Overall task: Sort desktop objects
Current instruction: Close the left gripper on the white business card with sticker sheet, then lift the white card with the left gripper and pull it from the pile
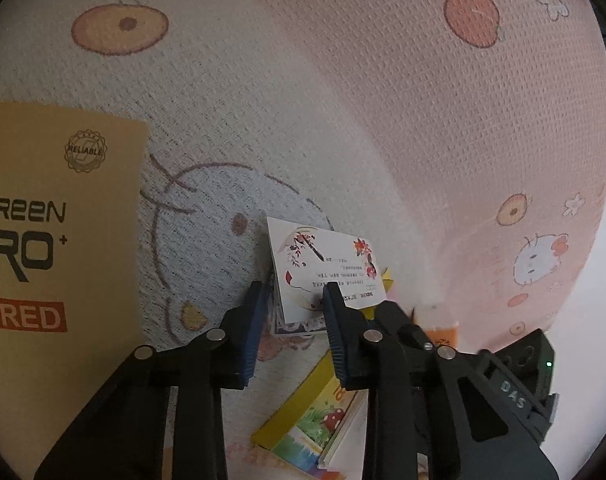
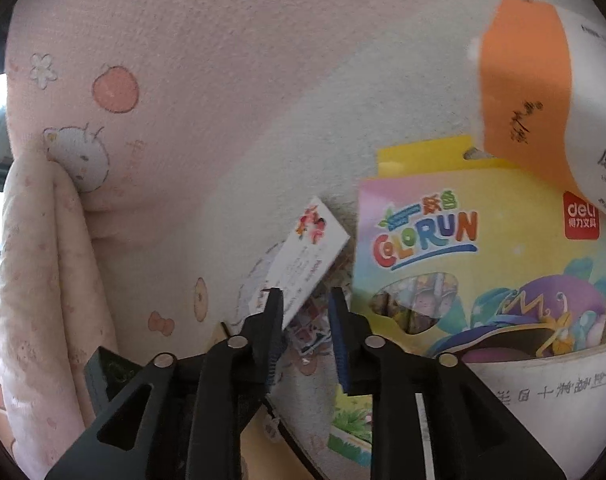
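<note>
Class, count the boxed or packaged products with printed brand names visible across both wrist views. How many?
2: a tan "Screen Pro+" box at the left of the left wrist view; a Colorun crayon pack right of centre in the right wrist view. Others may be hidden.

A small white card pack (image 1: pixel 327 268) printed with red flowers and fine text stands tilted on the patterned cloth (its lower edge hidden). Near it lies a yellow COLORUN crayon box (image 2: pixel 483 264), flat, partly under an orange-and-white package (image 2: pixel 543 92).
</note>
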### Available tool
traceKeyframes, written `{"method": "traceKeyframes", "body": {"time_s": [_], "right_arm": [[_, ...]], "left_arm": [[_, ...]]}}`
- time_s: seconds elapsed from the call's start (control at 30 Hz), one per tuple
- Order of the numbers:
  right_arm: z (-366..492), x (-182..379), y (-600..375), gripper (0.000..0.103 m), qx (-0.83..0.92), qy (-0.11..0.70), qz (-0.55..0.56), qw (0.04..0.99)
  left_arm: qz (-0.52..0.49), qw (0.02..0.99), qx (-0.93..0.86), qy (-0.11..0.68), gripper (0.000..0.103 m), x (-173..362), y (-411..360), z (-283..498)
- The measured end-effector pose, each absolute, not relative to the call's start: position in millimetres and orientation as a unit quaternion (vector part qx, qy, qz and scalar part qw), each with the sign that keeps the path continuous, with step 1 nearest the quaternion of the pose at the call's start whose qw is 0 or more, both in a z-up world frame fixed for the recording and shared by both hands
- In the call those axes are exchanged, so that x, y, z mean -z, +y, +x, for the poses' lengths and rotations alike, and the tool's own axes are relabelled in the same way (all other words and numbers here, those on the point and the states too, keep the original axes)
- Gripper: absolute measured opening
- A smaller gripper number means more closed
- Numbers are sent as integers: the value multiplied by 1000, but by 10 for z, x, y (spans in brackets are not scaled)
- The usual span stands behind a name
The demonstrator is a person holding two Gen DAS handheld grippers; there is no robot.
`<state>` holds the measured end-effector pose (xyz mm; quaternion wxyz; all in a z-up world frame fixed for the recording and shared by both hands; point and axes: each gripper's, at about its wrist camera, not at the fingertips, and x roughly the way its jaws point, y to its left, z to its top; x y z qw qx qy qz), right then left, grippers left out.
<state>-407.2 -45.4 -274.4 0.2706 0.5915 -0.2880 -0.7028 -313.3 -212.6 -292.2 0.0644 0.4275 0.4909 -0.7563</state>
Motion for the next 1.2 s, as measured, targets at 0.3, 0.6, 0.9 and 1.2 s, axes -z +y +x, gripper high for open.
{"method": "traceKeyframes", "body": {"time_s": [0.3,0.6,0.9,1.2], "right_arm": [[-4166,2724,-534,36,701,-304,584,276],[-4181,2836,-598,33,702,-310,588,256],[-4125,2771,-476,5,695,-364,546,294],[-3981,2562,-263,5,705,-335,533,327]], "left_arm": [[411,64,767,489,50,2809,-2149,-3144],[426,72,755,493,52,2902,-2106,-3235],[382,56,745,544,52,2906,-2207,-3126],[334,15,722,606,53,2905,-2184,-2996]]}}
